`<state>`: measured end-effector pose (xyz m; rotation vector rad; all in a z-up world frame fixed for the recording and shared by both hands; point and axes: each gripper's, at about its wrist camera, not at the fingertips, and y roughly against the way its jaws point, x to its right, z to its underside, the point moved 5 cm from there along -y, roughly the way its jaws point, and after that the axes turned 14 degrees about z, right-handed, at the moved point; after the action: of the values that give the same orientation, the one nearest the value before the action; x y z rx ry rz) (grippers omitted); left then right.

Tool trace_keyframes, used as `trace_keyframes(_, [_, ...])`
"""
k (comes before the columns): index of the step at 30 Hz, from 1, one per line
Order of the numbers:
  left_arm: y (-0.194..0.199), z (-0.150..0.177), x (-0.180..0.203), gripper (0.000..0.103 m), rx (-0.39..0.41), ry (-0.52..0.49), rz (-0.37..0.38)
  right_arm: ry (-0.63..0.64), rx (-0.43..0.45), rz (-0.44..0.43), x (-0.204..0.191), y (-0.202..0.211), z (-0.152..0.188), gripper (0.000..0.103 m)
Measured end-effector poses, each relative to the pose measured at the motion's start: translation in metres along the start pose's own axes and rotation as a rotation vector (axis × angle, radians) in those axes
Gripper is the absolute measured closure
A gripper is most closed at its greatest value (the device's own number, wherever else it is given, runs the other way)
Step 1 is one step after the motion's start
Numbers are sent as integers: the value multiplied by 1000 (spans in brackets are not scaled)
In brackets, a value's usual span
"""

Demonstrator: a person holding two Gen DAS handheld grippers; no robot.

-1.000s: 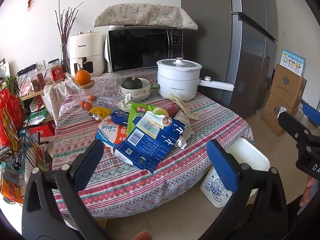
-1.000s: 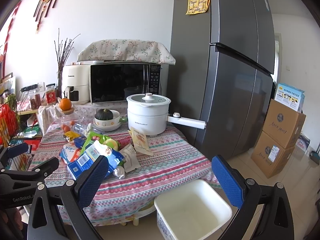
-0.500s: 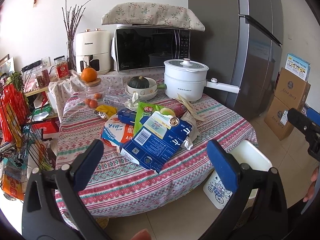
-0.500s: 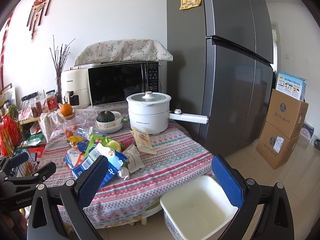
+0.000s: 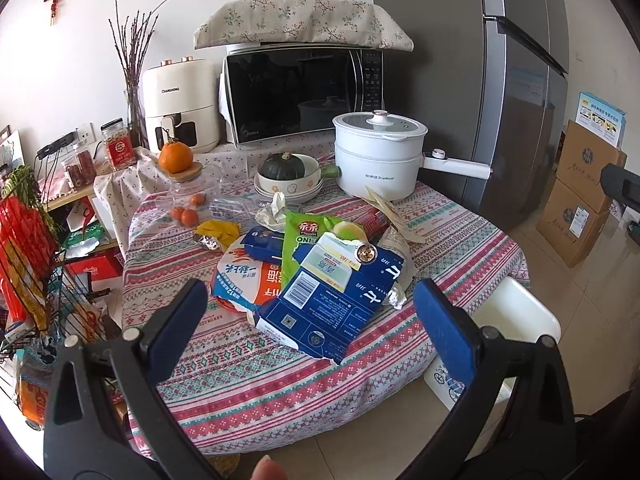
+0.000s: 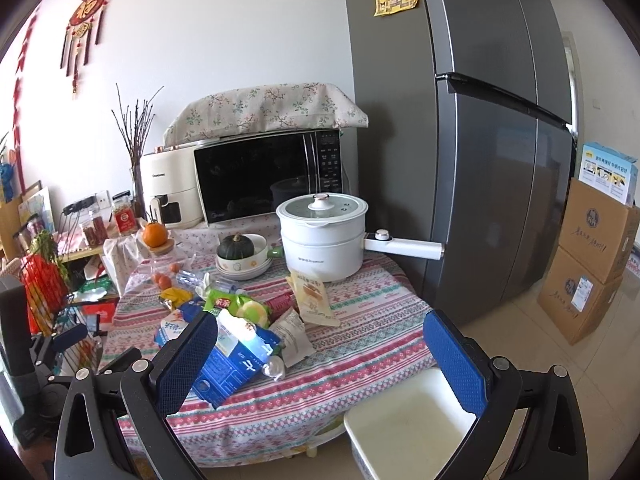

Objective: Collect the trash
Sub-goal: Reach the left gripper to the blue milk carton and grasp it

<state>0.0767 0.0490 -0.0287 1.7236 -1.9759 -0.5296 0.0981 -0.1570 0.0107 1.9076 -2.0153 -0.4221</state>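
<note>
Round table (image 5: pixel 248 380) piled with wrappers, both claws spread and empty, approach step: left gripper (image 5: pixel 312 320) next closes on blue carton (image 5: pixel 332 300) just ahead, bin (image 6: pixel 404 420) below right gripper (image 6: pixel 320 356).

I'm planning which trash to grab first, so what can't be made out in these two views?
- White plastic bin: bottom and front cut off by the frame edge and the right gripper in the right wrist view; the left gripper covers part of it in the left wrist view.
- Wrappers under the flattened blue milk carton: hidden by the carton, both views.
- Small print on the green snack bag: too small.
</note>
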Motion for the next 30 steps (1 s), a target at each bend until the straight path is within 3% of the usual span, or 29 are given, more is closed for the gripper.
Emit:
trace_keyframes(7, [-43,-10,-40,1,-152,19,39,-13,-177,-68,-18,-65,-9,0])
trace_keyframes(11, [-74,-6,-74,1,-236,89,64,18,-243,-71,-30,-102,-1,0])
trace_keyframes(15, [-106,11,-99,1,-281,219,175,23,-377,-97,-37,-147,25,0])
trace_keyframes(17, [-123,18,-101,2,-314,261,235,20,-437,-88,-38,-172,35,0])
trace_keyframes(23, [-171,32,-83,2,-391,183,281,-28,-565,-27,-30,-223,57,0])
trace_keyframes(27, [-199,52,-87,6,-486,240,313,-46,-613,-18,-33,-241,68,0])
trace_keyframes(30, [-203,54,-88,7,-490,285,333,-14,-655,-40,-43,-247,79,0])
